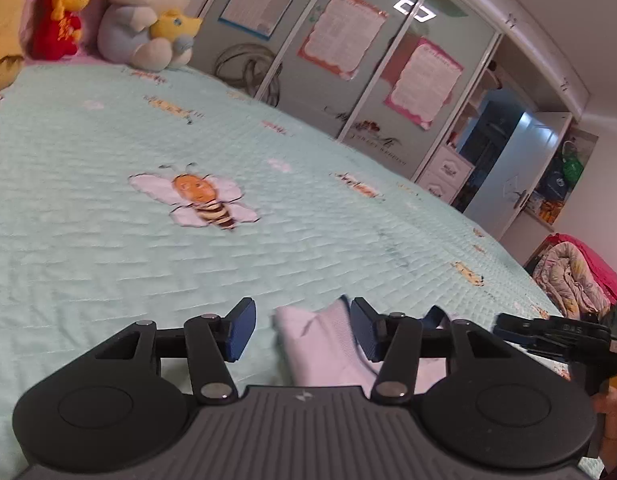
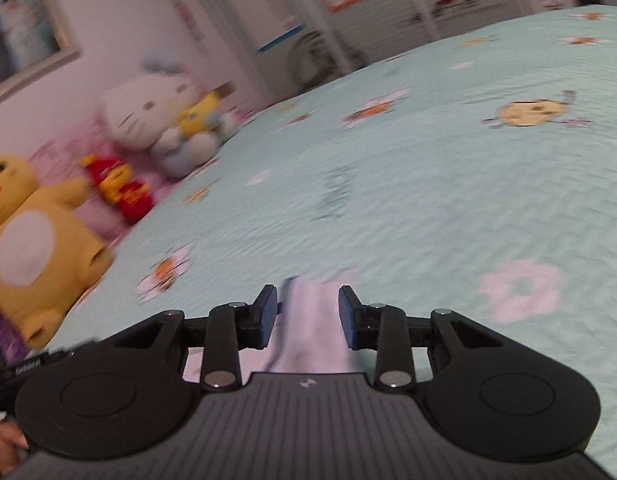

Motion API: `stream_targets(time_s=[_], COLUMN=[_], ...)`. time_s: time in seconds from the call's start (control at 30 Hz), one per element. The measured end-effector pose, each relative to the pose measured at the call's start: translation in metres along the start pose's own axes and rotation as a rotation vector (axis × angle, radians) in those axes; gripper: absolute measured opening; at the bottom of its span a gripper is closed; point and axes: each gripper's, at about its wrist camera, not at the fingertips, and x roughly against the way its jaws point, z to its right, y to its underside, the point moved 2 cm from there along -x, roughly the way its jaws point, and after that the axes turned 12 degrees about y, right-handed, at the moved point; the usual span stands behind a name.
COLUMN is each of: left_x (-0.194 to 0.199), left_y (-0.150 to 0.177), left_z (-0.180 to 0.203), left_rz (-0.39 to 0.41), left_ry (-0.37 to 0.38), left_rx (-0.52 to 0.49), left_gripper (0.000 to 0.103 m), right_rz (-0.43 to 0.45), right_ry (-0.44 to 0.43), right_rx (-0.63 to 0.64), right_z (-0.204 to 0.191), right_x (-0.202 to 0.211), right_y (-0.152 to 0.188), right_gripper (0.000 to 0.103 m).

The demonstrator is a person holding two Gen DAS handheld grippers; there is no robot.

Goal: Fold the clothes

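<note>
Garment (image 1: 328, 348), pale, lies between spread fingers of left gripper (image 1: 302, 330); same for right gripper (image 2: 307, 316), released; bedspread (image 1: 108, 240) beneath.

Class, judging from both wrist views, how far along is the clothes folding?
Done: no finished fold shows. In hand: a pale pink garment lies on the bee-print bedspread, between the open fingers of the left gripper and right gripper; neither clamps it. Left: gripping and all folding.
</note>
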Motion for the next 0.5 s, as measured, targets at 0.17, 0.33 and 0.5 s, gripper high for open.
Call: stream_targets(time_s=[0.17,0.33,0.5], left_x=[-0.029,-0.048,-0.062], left_y=[-0.006,-0.005,-0.003], left_z=[0.002,-0.003,-0.005], left_rz=[-0.027,-0.092,-0.133], left_ry=[0.002,0.006,0.023], left_rx=[-0.049,-0.148,-0.197], left_gripper=[0.055,0.055,0.053], right_rz=[0.001,-0.031,-0.031], right_ry=[0.054,0.063,0.055], right_rx=[0.132,0.296,0.397], right_z=[-0.013,-0.014,-0.02], right_x=[-0.031,-0.053,-0.053], right_y=[-0.015,-0.014,-0.002], right_gripper=[0.035,0.035,0.023])
